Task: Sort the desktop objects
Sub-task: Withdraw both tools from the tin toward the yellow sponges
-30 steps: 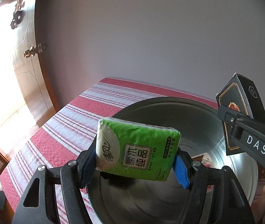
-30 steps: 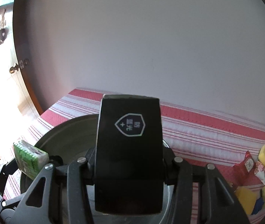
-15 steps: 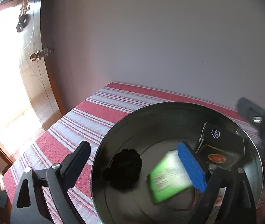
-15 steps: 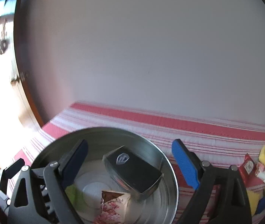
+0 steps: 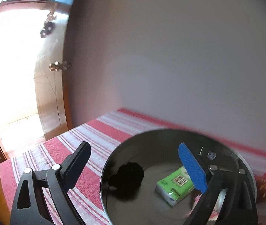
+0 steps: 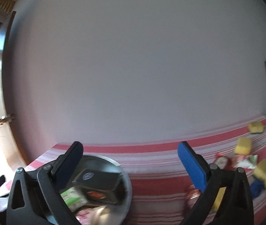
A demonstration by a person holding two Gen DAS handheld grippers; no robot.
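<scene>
A steel bowl (image 5: pixel 112 159) stands on the red-and-white striped cloth. A green tissue pack (image 5: pixel 174 185) lies inside it beside a black fuzzy lump (image 5: pixel 127 180). My left gripper (image 5: pixel 134 161) hangs open over the bowl's near left side with nothing between its fingers. In the right wrist view the bowl (image 6: pixel 127 183) sits low on the left and holds a black box (image 6: pixel 99 181) and the green pack (image 6: pixel 73 198). My right gripper (image 6: pixel 131 159) is still opening, and nothing is between its fingers. It points at the cloth just right of the bowl.
Yellow sponges (image 6: pixel 243 146) and red snack packets (image 6: pixel 221 162) are scattered on the cloth (image 6: pixel 161 168) to the right, with a blue block (image 6: pixel 256 187) near them. A plain wall runs behind the table. A wooden door (image 5: pixel 50 97) stands at the left.
Both grippers opened: the left dropped the green tissue pack and the right dropped the black box, both into the bowl. The right view has since swung rightward, away from the bowl.
</scene>
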